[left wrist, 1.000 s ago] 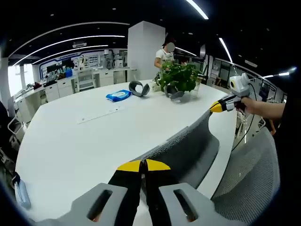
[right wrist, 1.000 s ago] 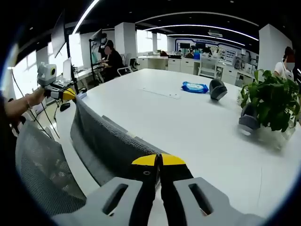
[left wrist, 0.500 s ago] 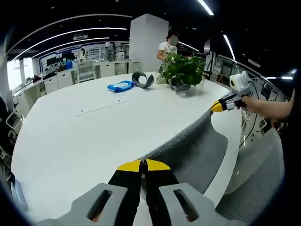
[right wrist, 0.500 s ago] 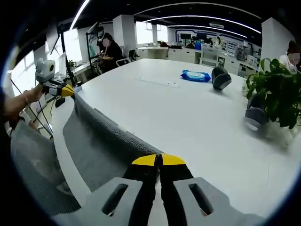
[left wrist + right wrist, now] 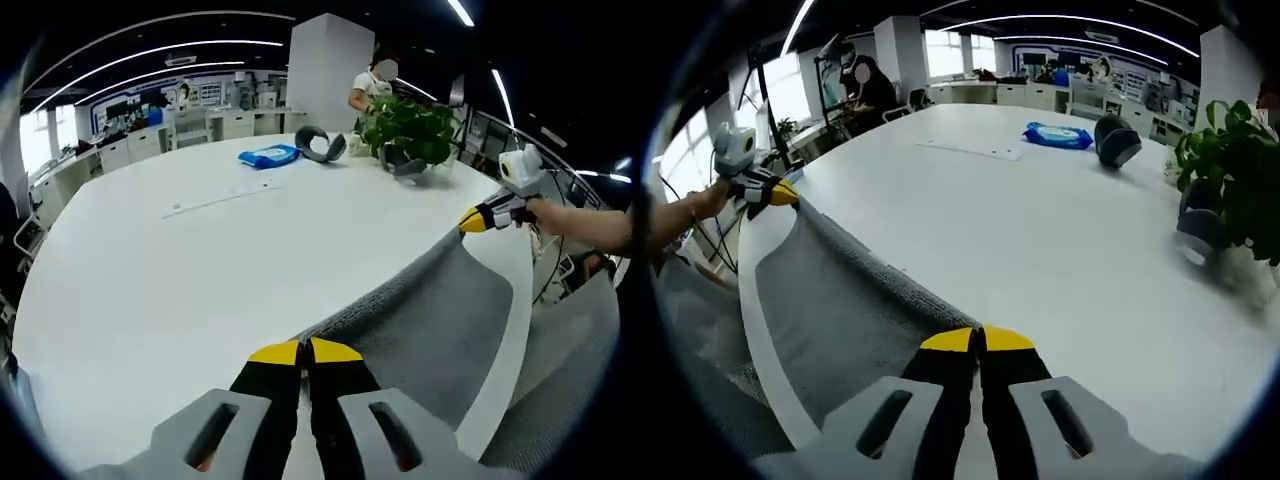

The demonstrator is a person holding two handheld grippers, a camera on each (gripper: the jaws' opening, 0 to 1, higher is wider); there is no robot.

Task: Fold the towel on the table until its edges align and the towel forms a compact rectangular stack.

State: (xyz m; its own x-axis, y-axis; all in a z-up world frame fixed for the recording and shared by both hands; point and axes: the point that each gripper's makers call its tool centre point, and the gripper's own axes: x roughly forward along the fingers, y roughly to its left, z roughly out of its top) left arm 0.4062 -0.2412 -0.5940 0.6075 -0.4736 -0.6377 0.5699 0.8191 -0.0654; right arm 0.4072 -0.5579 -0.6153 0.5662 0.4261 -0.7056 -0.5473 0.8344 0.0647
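Your left gripper [image 5: 305,352] is clamped on one towel [image 5: 440,320] corner, your right gripper [image 5: 978,340] on the other, towel stretched over the table [image 5: 180,290] edge. Uneven pull skews the fold; a slip drops it off the table.

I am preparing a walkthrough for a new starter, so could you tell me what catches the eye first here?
The grey towel, stretched taut along the near edge of the white table, its corners pinched by the left gripper and right gripper. Behind it, a leafy potted plant stands at the far side.
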